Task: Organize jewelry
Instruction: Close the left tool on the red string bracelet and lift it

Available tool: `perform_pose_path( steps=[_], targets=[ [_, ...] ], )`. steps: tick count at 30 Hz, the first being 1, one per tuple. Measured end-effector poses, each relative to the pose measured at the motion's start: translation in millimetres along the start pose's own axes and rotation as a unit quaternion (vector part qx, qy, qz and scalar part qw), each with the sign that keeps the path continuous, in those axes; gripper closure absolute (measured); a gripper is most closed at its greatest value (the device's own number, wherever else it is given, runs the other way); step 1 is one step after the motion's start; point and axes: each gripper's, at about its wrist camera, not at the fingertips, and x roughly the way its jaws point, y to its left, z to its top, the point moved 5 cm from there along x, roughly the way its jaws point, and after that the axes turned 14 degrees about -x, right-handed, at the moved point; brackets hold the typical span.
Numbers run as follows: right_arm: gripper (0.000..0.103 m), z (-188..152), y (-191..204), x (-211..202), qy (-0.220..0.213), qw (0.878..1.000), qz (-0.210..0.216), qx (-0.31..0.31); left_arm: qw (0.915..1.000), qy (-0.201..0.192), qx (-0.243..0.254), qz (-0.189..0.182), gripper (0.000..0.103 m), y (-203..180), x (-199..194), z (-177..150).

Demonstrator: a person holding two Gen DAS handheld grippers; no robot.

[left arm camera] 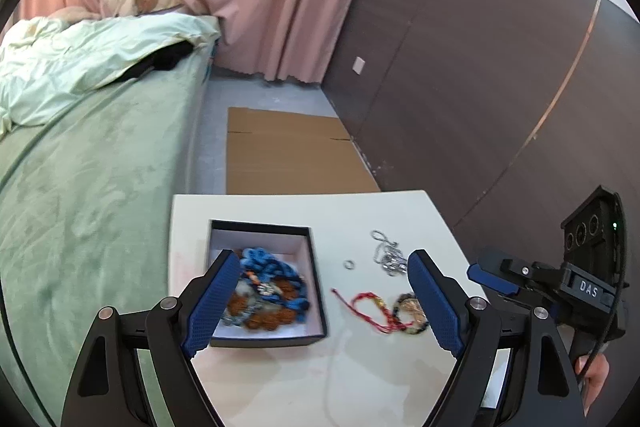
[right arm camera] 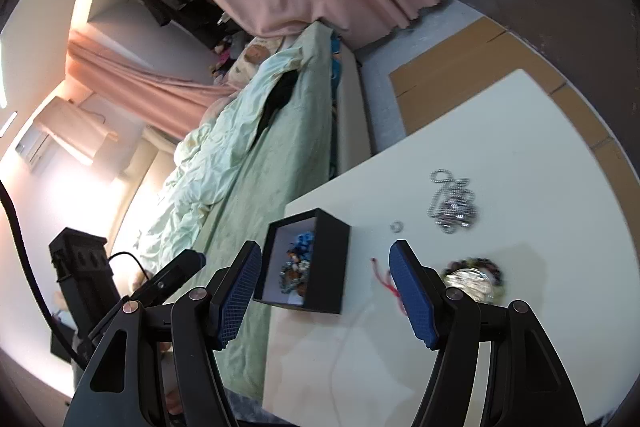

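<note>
Both tongs wide, empty; black box (left arm camera: 267, 279) w/ jewelry just ahead; silver chain (right arm camera: 452, 205) farther right.

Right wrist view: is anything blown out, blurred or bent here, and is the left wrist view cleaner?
Right wrist view: strong window glare washes out the left side; the beaded bracelet is smeared by motion blur; the white table edge bows from fisheye distortion. Left wrist view: evenly lit, no glare; mild blur on the black box and red cord bracelet; the wall panels curve heavily.
</note>
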Motion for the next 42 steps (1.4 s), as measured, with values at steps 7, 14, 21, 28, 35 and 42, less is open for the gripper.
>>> perform_pose_path(
  steps=[7, 14, 21, 28, 35, 42],
  targets=[
    [0.036, -8.5, -23.4, -22.0, 0.002, 0.999, -0.026, 0.019, 0.9988, 0.03, 0.039, -0.004, 0.023, -33.9, 10.0, -28.3],
    [0.036, -20.9, -51.9, -24.8, 0.028, 0.996, -0.05, 0.064, 0.9942, 0.069, 0.083, 0.0, 0.042, -64.4, 30.2, -63.4],
    [0.039, -35.9, -76.5, -25.1, 0.05, 0.991, -0.066, 0.106, 0.9883, 0.114, 0.101, 0.007, 0.06, -69.7, 59.3, -96.0],
    [0.039, -33.1, -86.2, -33.7, 0.045, 0.99, -0.067, 0.114, 0.9729, 0.129, 0.183, 0.057, 0.06, -77.0, 82.9, -120.3],
    [0.039, -25.9, -88.5, -33.6, 0.045, 0.99, -0.061, 0.115, 0.9608, 0.145, 0.217, 0.095, 0.059, -67.0, 114.6, -128.7],
    [0.039, -20.7, -101.2, -32.8, 0.04, 0.989, -0.045, 0.138, 0.9582, 0.159, 0.209, 0.114, 0.059, -59.4, 137.7, -121.4]
  ],
)
